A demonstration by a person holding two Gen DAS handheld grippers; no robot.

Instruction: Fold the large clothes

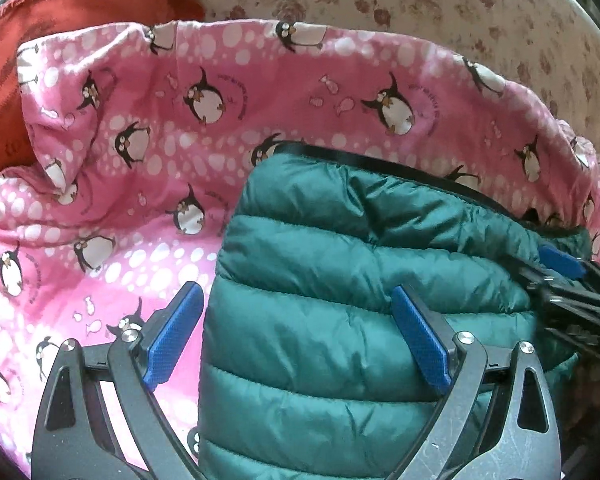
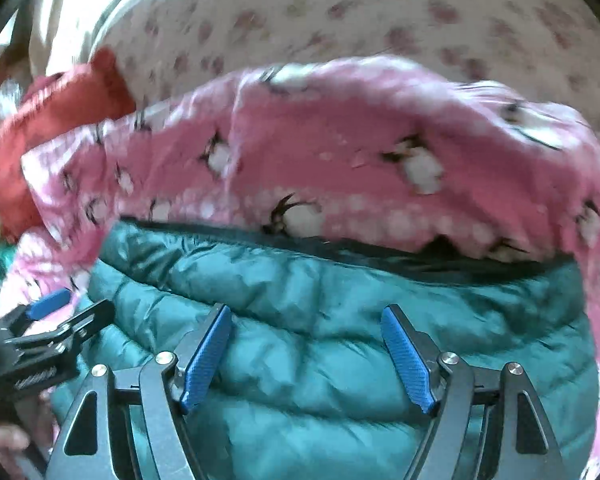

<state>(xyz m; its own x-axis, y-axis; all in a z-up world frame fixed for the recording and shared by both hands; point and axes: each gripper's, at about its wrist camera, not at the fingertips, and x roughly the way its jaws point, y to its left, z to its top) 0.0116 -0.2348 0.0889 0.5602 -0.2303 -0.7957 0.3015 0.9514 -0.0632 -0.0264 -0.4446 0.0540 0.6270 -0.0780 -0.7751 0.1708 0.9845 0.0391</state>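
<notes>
A teal quilted puffer jacket [image 1: 340, 280] lies folded on a pink penguin-print cloth [image 1: 140, 120]. My left gripper [image 1: 296, 300] is open just above the jacket's left edge, one pad over the pink cloth and one over the jacket. The right gripper [image 1: 560, 264] shows at the jacket's right side in that view. In the right wrist view, which is blurred, my right gripper [image 2: 306, 318] is open over the jacket [image 2: 320, 360], holding nothing. The left gripper [image 2: 60, 312] shows at the left there.
A red knitted cloth [image 1: 60, 20] lies at the back left, partly under the pink cloth; it also shows in the right wrist view [image 2: 52, 120]. A floral-print sheet [image 1: 420, 0] covers the surface behind.
</notes>
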